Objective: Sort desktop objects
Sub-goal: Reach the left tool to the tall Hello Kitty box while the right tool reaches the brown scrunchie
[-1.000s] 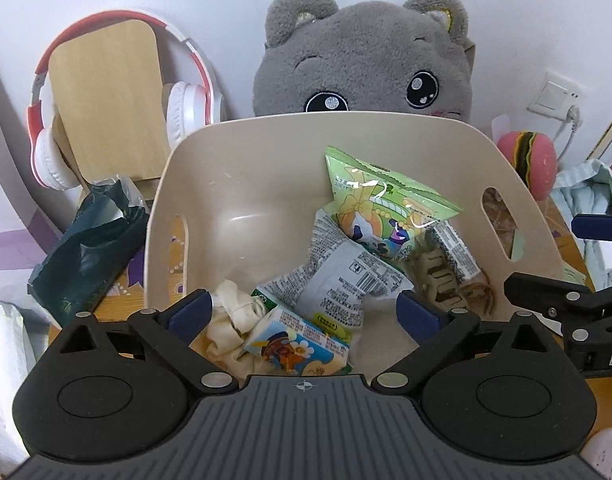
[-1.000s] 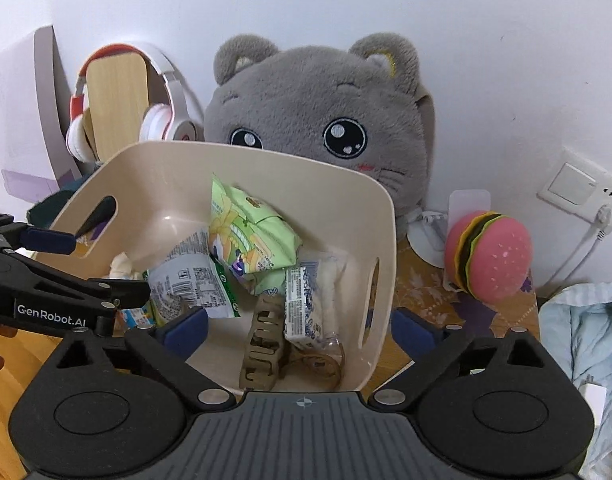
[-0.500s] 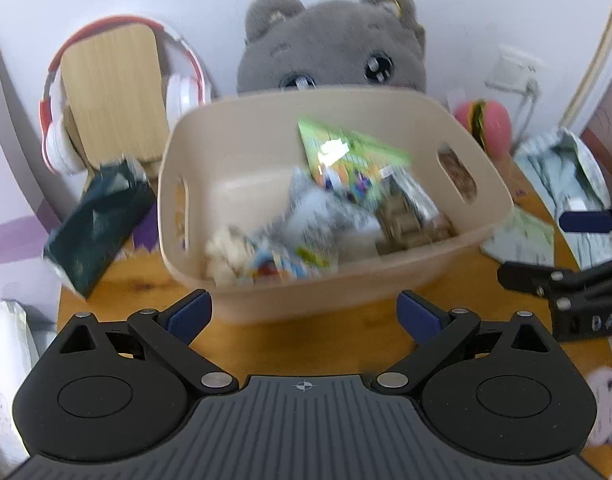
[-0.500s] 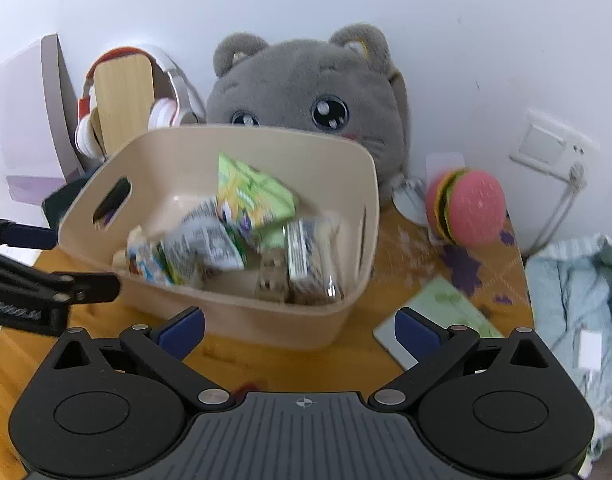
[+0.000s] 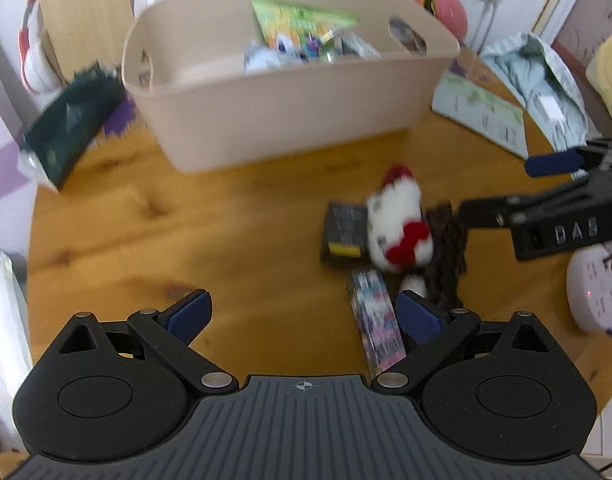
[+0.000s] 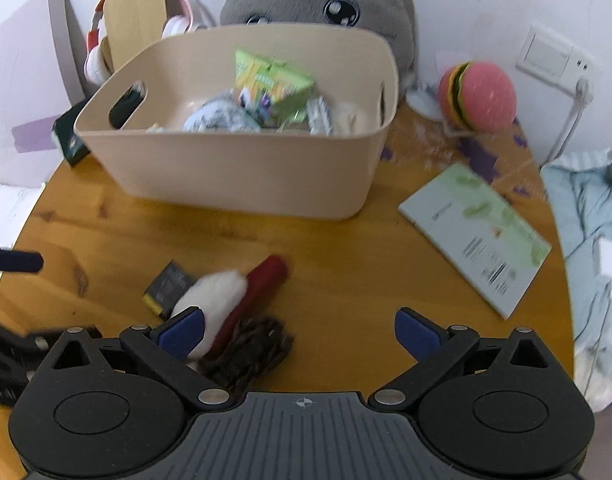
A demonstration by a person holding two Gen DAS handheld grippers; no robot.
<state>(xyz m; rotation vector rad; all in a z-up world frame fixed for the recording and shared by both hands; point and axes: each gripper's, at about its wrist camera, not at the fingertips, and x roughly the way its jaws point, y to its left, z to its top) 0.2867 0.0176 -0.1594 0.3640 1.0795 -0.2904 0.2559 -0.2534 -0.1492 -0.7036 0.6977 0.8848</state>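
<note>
We hold both grippers over the round wooden table (image 6: 337,256), each with its blue-padded jaws spread wide and nothing between them. The beige plastic bin (image 6: 242,176) sits toward the wall, already holding snack packets. In front of the bin lies the loose cluster we still have to sort: a white plush toy with a red bow (image 5: 399,226), a dark flat packet with a yellow strip (image 5: 343,230) touching it on the side away from the right gripper (image 6: 298,330), a dark brown knitted piece (image 6: 250,350) and a colourful printed packet (image 5: 375,320). The left gripper (image 5: 302,314) hangs nearest that printed packet. We judge it best to take one item at a time, closing across the plush body rather than its bow, and to lift straight up so the neighbours touching it are not dragged along.
</note>
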